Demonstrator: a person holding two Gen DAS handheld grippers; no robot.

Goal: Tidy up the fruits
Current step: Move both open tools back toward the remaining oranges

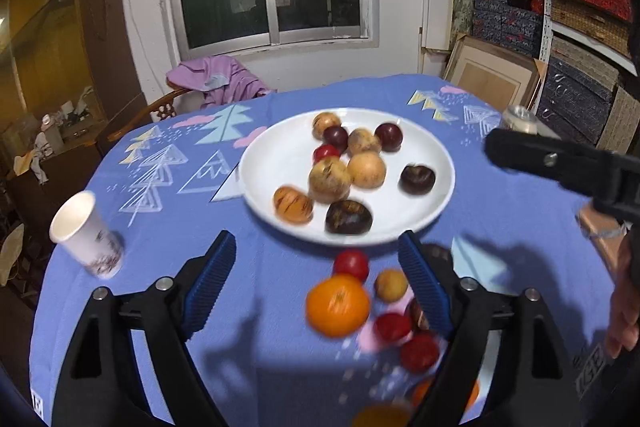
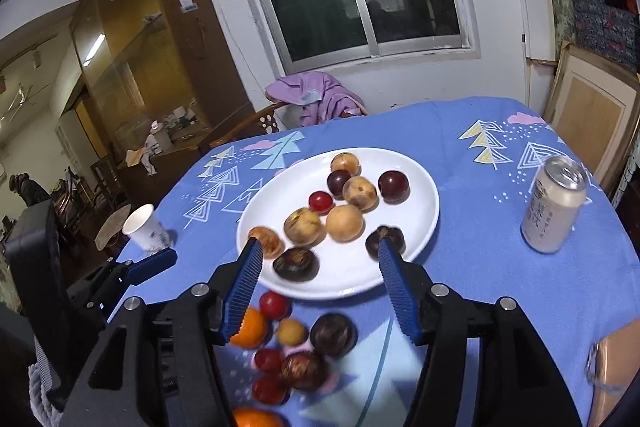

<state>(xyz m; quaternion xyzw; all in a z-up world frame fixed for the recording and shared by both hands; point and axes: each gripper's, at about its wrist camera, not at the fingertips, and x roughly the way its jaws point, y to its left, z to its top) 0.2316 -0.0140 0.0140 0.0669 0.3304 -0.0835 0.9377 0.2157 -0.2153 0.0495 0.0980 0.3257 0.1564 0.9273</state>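
Blue tablecloth (image 2: 460, 287) | plate (image 2: 416, 239): ten fruits, perhaps | both grippers' fingers (image 1: 420, 275) apart, empty

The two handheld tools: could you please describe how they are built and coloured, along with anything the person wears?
The left tool and right tool match: black plastic bodies with triangular cut-outs, silver round bolts at the pivots, and two long fingers faced with ribbed blue pads. No cables show. At the left view's right edge, the person's hand emerges from a dark sleeve.
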